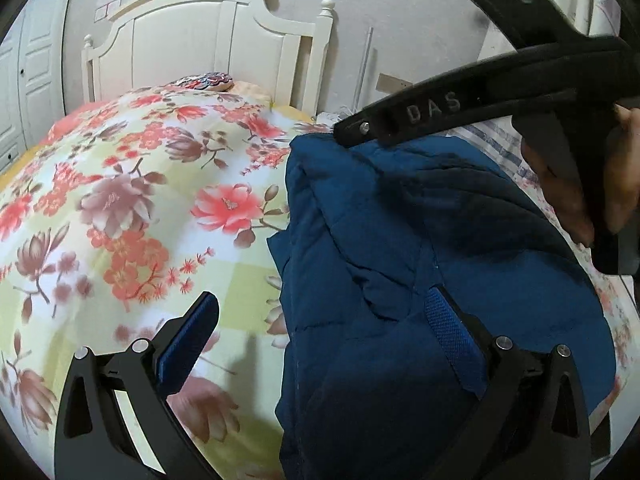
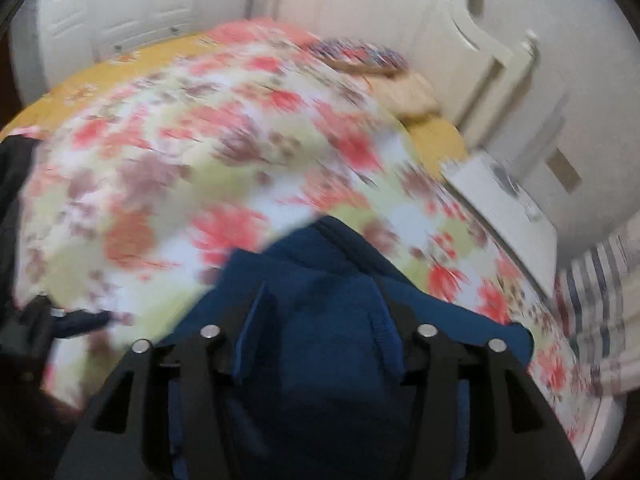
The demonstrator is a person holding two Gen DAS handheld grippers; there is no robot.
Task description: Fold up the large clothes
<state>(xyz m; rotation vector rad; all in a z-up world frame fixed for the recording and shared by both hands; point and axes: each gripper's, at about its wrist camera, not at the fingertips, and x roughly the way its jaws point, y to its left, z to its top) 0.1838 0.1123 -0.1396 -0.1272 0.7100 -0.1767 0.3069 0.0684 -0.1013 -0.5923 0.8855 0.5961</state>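
I see the jacket (image 1: 420,280), a blue quilted one, lying bunched on the floral quilt (image 1: 140,200) of the bed, toward its right side in the left wrist view. Its left edge forms a thick folded seam running from near the pillow end down toward the camera.

My left gripper (image 1: 320,320) is spread wide. Its left finger hangs over bare quilt; its right finger lies on or just above the jacket, and nothing sits pinched between them.

My right gripper (image 2: 316,320) is seen in a badly blurred frame. Jacket fabric (image 2: 320,280) fills the gap between its two fingers, which stand partly apart. I cannot tell whether they are clamping the cloth or merely resting around it. In the left wrist view the same tool crosses the upper right, its tip (image 1: 352,132) touching the jacket's far edge, with my right hand (image 1: 580,184) on the handle.

Beyond the quilt stand a cream headboard (image 1: 208,44) and a patterned pillow (image 1: 208,81). A striped cloth (image 2: 592,292) lies at the bed's right edge.
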